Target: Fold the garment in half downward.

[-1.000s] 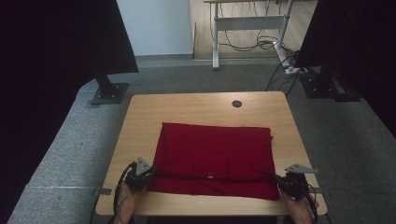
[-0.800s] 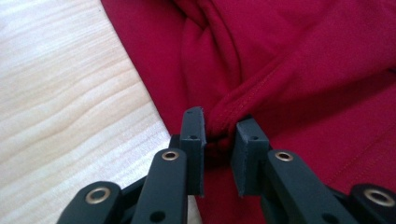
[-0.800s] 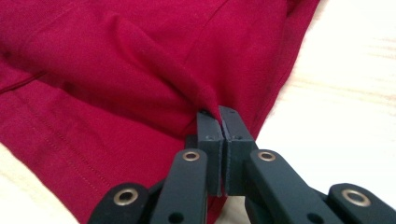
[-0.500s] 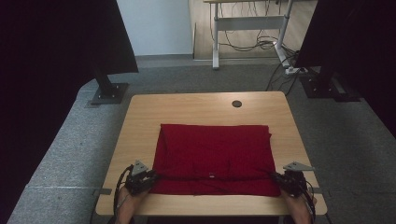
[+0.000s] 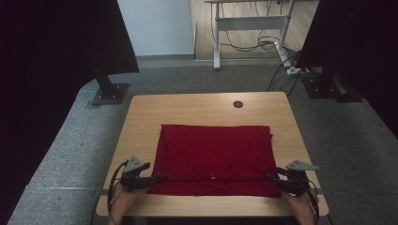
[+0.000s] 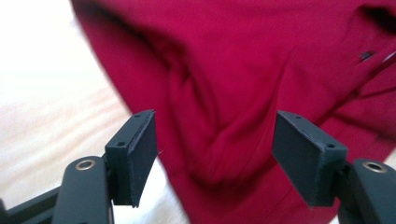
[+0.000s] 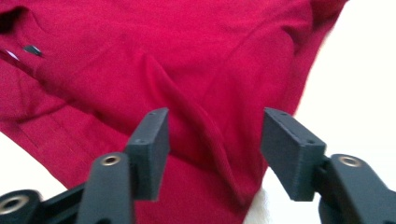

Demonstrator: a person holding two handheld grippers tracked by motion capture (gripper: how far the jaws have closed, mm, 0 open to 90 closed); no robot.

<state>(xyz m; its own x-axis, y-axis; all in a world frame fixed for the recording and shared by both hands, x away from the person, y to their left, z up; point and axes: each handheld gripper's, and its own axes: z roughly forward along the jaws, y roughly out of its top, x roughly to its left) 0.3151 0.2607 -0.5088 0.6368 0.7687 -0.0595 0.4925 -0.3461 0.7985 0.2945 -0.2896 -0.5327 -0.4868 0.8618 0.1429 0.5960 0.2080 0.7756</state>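
The high view looks down and forward over the table [image 5: 206, 105] from its near edge; each gripper view sits close above the red cloth [image 5: 216, 157] (their shared ground), facing inward

A wooden table [image 5: 202, 112] with a round grommet [image 5: 238, 104] stands on grey carpet [image 5: 70, 154].

Cloth [image 5: 216, 159] lies flat on the table [image 5: 197, 110], centre to lower half of the high view, its near edge close to the table's bottom edge. Left gripper [image 5: 157, 177] at the cloth's lower-left corner, right gripper [image 5: 271, 178] at its lower-right corner, both on the table's near edge. Round grommet [image 5: 238, 104] sits above the cloth, upper right of the tabletop. 2 stand bases on the floor, upper left [image 5: 110, 93] and upper right [image 5: 328, 89]. Desk frame [image 5: 248, 23] at top centre, behind the table.
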